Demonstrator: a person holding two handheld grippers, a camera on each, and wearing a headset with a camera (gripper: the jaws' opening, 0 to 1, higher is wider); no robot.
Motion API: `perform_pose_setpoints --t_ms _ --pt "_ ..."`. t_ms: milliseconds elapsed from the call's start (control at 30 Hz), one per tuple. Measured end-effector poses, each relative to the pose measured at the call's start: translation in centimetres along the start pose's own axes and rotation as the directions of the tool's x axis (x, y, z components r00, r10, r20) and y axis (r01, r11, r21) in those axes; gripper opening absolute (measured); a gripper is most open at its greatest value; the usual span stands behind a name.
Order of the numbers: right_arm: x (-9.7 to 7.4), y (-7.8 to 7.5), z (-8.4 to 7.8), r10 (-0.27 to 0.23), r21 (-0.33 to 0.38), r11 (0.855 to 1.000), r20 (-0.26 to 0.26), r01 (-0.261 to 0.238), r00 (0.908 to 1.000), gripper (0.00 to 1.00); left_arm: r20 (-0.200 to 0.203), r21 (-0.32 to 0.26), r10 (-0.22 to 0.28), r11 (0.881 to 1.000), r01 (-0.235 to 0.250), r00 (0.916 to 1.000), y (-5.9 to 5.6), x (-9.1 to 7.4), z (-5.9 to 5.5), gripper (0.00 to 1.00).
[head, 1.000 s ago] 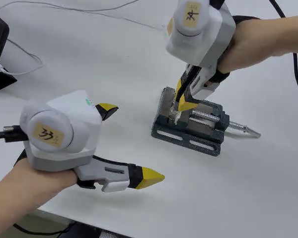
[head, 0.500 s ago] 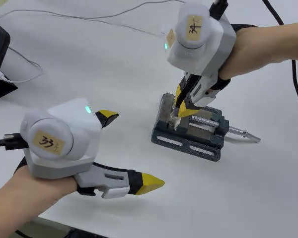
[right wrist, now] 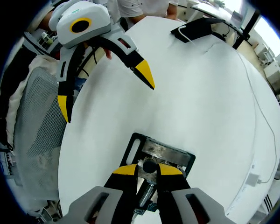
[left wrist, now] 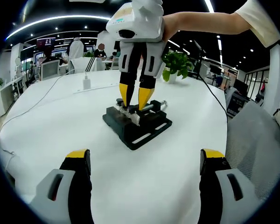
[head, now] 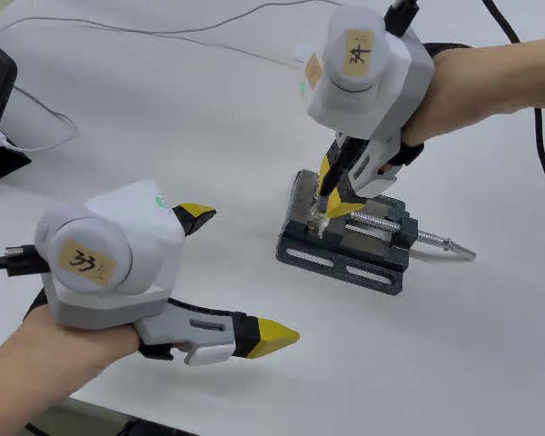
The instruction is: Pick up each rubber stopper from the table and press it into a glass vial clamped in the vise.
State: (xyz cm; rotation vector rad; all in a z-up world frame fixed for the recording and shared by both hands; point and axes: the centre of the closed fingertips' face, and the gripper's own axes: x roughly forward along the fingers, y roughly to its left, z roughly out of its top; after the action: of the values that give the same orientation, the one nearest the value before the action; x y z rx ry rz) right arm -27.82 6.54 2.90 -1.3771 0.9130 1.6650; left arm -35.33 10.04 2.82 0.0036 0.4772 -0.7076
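Jaws of the left gripper (head: pixel 236 274), nearest, stand spread wide and empty above the white table (head: pixel 209 118). Farther off, the right gripper (head: pixel 330 205) points down over the vise (head: pixel 345 259), its jaws narrowed onto the dark rubber stopper (right wrist: pixel 150 164) at the vise mouth

The right hand-held gripper (head: pixel 331 202) has come down slightly over the vise (head: pixel 345 256). The dark rubber stopper (right wrist: pixel 149 164) pinched between its yellow tips now sits closer to the glass vial (head: pixel 321 222), and the gripper's body leans a little differently.
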Motion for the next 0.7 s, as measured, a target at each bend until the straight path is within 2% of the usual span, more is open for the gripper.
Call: perform_pose_setpoints --t_ms 367,700 --pt "-0.7 -0.4 -0.2 -0.012 0.017 1.0 0.014 0.012 0.9998 0.12 0.001 0.002 0.0 1.0 0.0 1.0 0.0 -0.1 0.2 0.97" --pt "-1.8 -0.1 -0.7 -0.033 0.024 0.999 0.02 0.032 0.9993 0.1 0.005 0.007 0.0 1.0 0.0 1.0 0.1 0.0 0.6 0.97"
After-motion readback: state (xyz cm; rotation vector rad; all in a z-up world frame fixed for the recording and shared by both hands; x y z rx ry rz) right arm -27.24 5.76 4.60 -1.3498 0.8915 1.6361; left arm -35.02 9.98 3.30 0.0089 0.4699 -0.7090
